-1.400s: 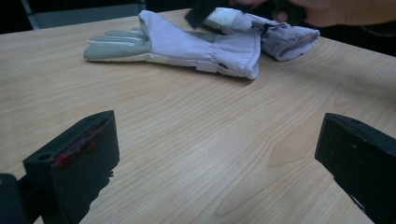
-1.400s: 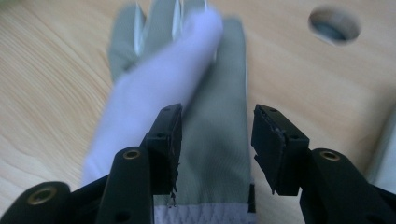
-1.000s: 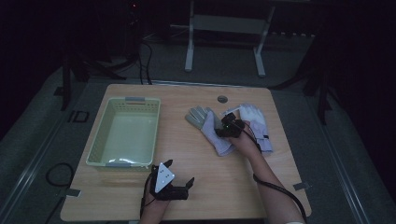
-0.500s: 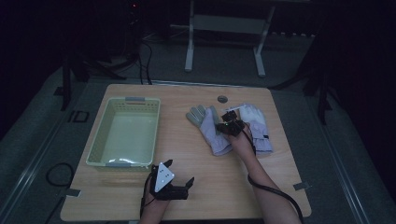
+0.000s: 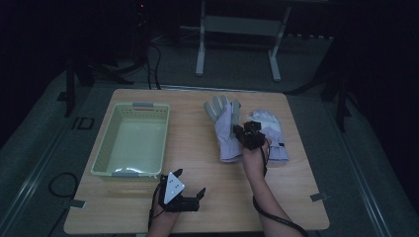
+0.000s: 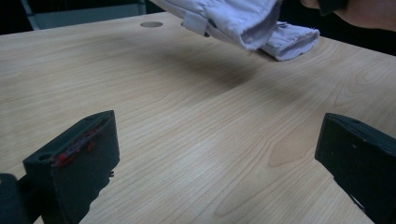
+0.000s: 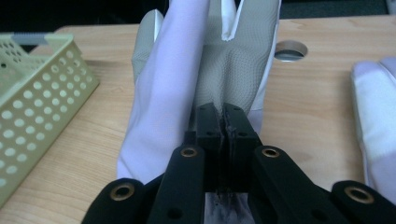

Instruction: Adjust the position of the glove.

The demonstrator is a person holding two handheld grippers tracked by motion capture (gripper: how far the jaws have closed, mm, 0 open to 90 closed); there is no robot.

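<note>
Two pale lilac-and-grey work gloves lie at the table's far right. My right gripper (image 5: 243, 134) (image 7: 223, 116) is shut on the left glove (image 5: 225, 129) (image 7: 187, 70), pinching its fabric near the palm, fingers pointing away. In the left gripper view this glove (image 6: 233, 18) hangs above the wood with a shadow beneath it. The second glove (image 5: 271, 129) (image 7: 376, 102) (image 6: 292, 39) lies flat just to its right. My left gripper (image 5: 190, 181) (image 6: 215, 158) rests open on the table near the front edge, with nothing between its jaws.
A pale green perforated basket (image 5: 132, 105) (image 7: 32, 93) stands empty on the table's left half. A round cable hole (image 7: 289, 50) (image 6: 151, 24) sits in the wood beyond the gloves. Bare wood stretches between my left gripper and the gloves.
My right gripper has closed on the left glove and risen a little, lifting the glove off the wood. The left gripper has not moved.
</note>
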